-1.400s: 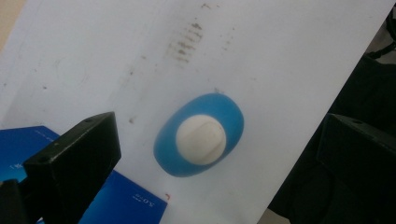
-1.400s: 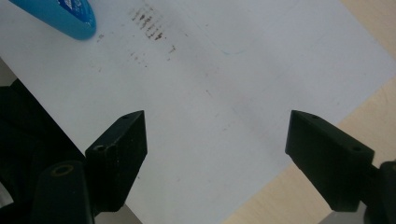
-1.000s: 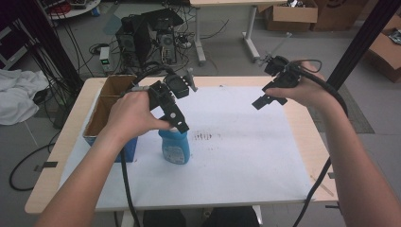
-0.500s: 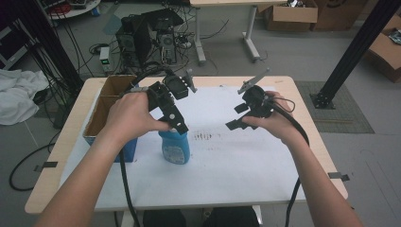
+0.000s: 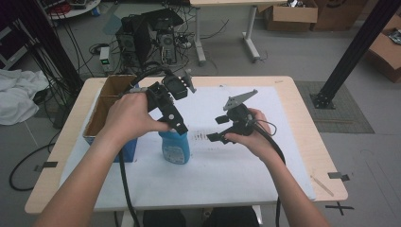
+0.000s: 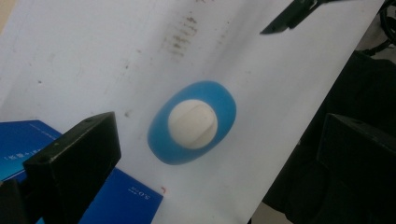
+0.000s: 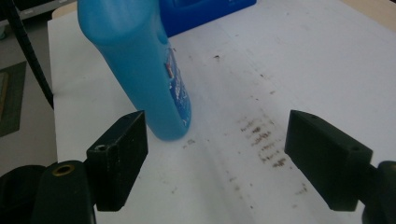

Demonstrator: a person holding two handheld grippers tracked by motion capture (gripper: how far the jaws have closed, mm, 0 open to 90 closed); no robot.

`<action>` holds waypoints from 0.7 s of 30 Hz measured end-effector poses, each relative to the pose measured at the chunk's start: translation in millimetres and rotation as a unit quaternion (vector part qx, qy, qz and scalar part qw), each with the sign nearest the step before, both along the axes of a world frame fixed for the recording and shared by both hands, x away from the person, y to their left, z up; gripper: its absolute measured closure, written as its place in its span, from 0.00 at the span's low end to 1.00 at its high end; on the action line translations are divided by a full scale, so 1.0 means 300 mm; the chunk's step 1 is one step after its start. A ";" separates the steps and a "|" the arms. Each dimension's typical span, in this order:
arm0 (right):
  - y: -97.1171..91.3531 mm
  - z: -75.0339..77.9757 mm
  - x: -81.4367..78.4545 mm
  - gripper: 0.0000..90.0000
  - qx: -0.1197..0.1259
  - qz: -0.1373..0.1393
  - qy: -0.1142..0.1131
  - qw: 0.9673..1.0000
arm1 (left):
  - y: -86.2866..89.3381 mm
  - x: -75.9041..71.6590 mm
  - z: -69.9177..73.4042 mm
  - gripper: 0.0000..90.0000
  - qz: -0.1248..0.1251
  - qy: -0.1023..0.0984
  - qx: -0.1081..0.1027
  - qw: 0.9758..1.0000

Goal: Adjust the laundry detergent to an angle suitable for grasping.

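Left gripper (image 5: 182,126) hovers wide open above the blue bottle's (image 5: 175,145) white cap (image 6: 193,123); right gripper (image 5: 218,128) sits just beside it, jaws open, just been narrowing, nothing between.

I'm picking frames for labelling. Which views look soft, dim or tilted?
High view: sharp, evenly lit, dim floor. Left gripper view: soft, tilted, bottle cap pale and washed out. Right gripper view: jaws blurred up close, bottle leans from lens distortion.

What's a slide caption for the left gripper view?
Left gripper open above the upright blue bottle with white cap on the white sheet.
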State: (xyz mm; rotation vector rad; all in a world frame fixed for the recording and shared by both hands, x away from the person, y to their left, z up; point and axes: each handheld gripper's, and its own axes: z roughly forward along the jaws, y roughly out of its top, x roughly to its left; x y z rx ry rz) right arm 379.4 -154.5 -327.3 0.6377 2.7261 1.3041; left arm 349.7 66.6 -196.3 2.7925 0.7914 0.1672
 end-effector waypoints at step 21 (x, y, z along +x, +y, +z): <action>0.153 -0.146 -0.071 0.20 0.087 0.017 -0.011 0.996 | 0.014 -0.012 0.000 0.00 0.002 0.002 -0.004 1.000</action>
